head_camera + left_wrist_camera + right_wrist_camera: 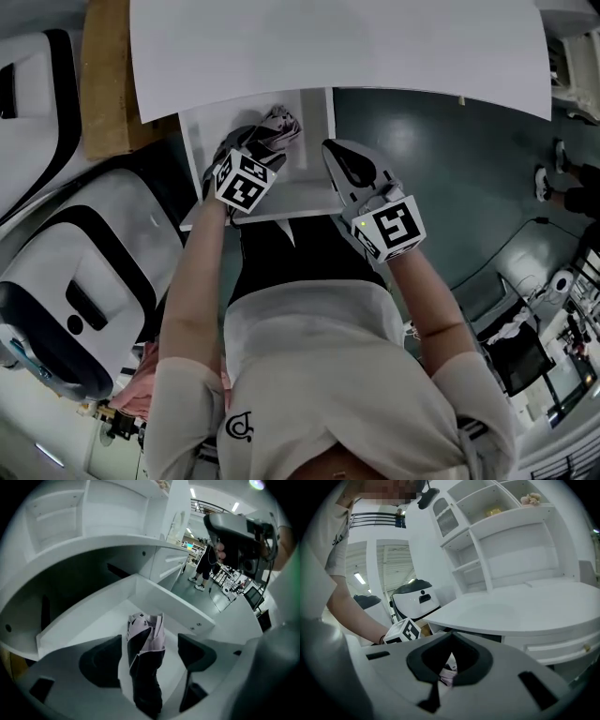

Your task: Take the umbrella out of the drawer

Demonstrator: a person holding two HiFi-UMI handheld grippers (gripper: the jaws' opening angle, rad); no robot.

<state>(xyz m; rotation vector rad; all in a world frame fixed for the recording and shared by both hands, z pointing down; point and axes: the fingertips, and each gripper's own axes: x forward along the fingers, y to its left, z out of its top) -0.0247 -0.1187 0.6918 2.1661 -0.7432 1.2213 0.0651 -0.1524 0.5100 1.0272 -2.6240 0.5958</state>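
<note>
Right now we are standing at a white desk (337,47) whose curved top is spreading across the far side of the head view, with a white shelf unit (511,550) rising from its back. Grey-green floor (450,187) is showing to the right of it, and a big white machine (84,272) with black bands is sitting on the left, near us. Far off on that floor, a person (205,566) in dark clothes is standing. Under the desk's near edge a white drawer (314,155) is standing pulled out toward us.

We are holding the left gripper (149,639) tilted down into that drawer. Its jaws are standing wide apart, one on each side of the umbrella (145,663), without pressing on it. The left pad is sitting just beside the fabric and the right pad is hanging clear of it. We are holding the right gripper (339,159) at the drawer's right wall with its jaws closed tip to tip on nothing; whether it is touching the wall we cannot tell.

The umbrella is lying folded on the drawer floor, left of the middle, its dark part pointing near and its pale lilac folds pointing far. Through the loop of the right gripper's closed pads a scrap of those pale folds is showing. On the top shelf a small yellow thing (494,512) and a small pale lump (529,498) are sitting apart.
</note>
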